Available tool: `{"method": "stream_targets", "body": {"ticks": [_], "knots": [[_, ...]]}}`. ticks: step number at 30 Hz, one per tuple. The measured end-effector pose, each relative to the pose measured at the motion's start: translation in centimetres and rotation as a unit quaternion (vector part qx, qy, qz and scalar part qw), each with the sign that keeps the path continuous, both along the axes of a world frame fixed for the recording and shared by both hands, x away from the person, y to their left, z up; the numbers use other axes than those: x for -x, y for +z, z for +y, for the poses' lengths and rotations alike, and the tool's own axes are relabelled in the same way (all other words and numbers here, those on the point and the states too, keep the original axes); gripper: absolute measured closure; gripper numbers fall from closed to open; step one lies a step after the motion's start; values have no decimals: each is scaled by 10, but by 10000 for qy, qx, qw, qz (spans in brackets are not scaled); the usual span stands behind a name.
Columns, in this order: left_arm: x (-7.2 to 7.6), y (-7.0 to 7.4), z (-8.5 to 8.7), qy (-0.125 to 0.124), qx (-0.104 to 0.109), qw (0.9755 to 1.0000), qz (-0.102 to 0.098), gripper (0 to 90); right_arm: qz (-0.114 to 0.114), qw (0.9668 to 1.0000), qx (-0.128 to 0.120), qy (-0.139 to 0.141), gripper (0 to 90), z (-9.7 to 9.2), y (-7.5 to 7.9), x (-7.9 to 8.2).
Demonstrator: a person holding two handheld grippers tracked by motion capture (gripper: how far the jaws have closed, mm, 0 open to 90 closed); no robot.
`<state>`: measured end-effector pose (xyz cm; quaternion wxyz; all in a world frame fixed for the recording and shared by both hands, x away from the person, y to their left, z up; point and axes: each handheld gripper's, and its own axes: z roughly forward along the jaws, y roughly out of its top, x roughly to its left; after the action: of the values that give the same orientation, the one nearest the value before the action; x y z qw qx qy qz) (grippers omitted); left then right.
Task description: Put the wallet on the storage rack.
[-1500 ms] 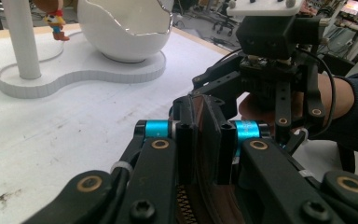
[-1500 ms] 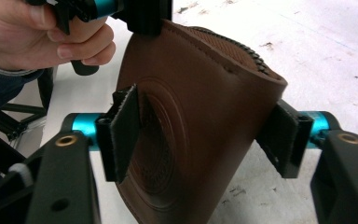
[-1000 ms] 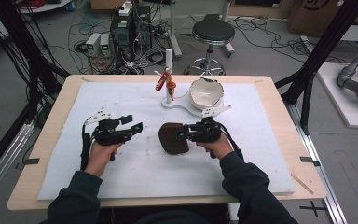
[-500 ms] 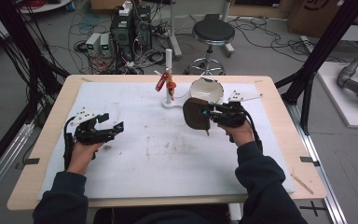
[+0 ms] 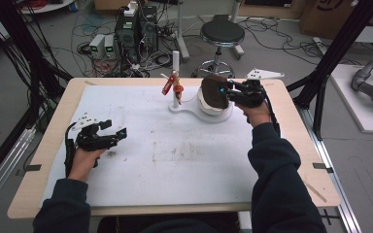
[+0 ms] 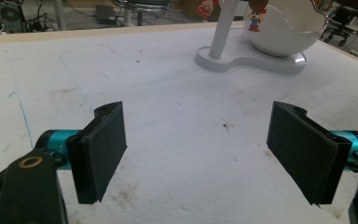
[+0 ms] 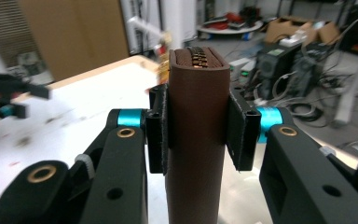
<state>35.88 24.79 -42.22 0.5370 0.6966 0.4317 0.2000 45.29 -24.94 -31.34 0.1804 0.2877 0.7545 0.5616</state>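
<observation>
Pouch [image 7: 196,126], brown and zippered, is sitting upright, pinched between the right gripper [image 7: 196,128] pads, above the white bowl [image 5: 222,110]. Left gripper [image 6: 200,154] is hovering over the table [image 6: 168,107], jaws spread wide, nothing between them.

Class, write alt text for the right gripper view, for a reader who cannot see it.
The right tongs are shut on a brown zipped pouch, held upright with its zipper on top and one black pad pressed to each side. Behind, blurred, lie the white table at left and computer equipment with floor cables at right.
</observation>
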Motion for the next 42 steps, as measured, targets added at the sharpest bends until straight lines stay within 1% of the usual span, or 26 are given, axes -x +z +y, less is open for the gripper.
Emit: {"method": "stream_targets", "body": {"ticks": [2,4,6,9,10,11,12,13,15,16,18,21,22,23,24,25,27,30,32,33,35,37,38,39,40,42], "knots": [[0,0,-1,0,14,10000,16,196,-46,10000,34,-71,654,-1,2,-8],[0,0,-1,-12,-21,10000,29,196,-68,9997,209,-106,653,-1,3,-17],[0,0,-1,-1,-16,10000,40,196,-221,9991,307,-182,653,-1,2,-24],[0,0,0,19,36,10000,56,196,-299,9985,393,-243,653,-1,1,-33],[0,-1,0,17,48,10000,64,196,-347,9980,465,-269,652,-1,0,-36],[0,-1,0,17,50,10000,69,196,-303,9975,571,-274,652,0,0,-39],[0,-1,0,15,56,10000,70,196,-376,9963,700,-324,652,0,-1,-42],[0,-1,0,8,61,9999,79,196,-418,9956,759,-357,653,1,-2,-43],[0,-1,0,3,68,9999,87,196,-432,9952,794,-384,653,1,-5,-46],[0,-1,-1,-5,63,9999,94,196,-454,9943,887,-379,653,2,-7,-47],[0,-1,-1,-13,59,9999,108,196,-546,9907,1194,-353,652,3,-11,-49],[0,-2,-1,-19,66,9999,123,196,-594,9867,1488,-293,652,7,-17,-52],[0,-2,-1,-19,72,9999,122,196,-658,9842,1622,-261,651,9,-18,-52],[0,-2,-1,-20,67,9999,134,196,-674,9820,1749,-250,650,11,-20,-52],[0,-2,-1,-23,74,9999,137,196,-653,9806,1829,-254,649,12,-22,-53],[0,-2,-1,-16,75,9999,141,196,-680,9794,1886,-226,646,13,-24,-54],[0,-2,-1,-8,80,9998,157,196,-628,9788,1936,-218,637,15,-26,-55],[0,-2,-1,-10,86,9998,172,196,-437,9768,2078,-267,578,19,-30,-56],[0,-2,-1,-13,92,9998,176,196,-386,9779,2029,-309,512,19,-32,-56],[0,-2,-1,-3,96,9998,182,197,-315,9793,1967,-347,485,19,-32,-56],[0,-2,-1,-6,97,9998,183,196,-321,9804,1920,-306,496,19,-31,-56],[0,-2,-1,0,99,9998,181,196,-272,9824,1834,-232,521,20,-30,-54],[0,-2,-1,-1,106,9998,190,196,-304,9818,1864,-193,543,21,-30,-54],[0,-2,-1,0,105,9998,194,196,-319,9806,1923,-191,543,22,-30,-53],[0,-2,-1,2,105,9998,196,196,-290,9795,1976,-241,545,23,-30,-53],[0,-2,-1,-2,91,9998,195,196,-195,9755,2160,-376,534,22,-32,-53]]}}
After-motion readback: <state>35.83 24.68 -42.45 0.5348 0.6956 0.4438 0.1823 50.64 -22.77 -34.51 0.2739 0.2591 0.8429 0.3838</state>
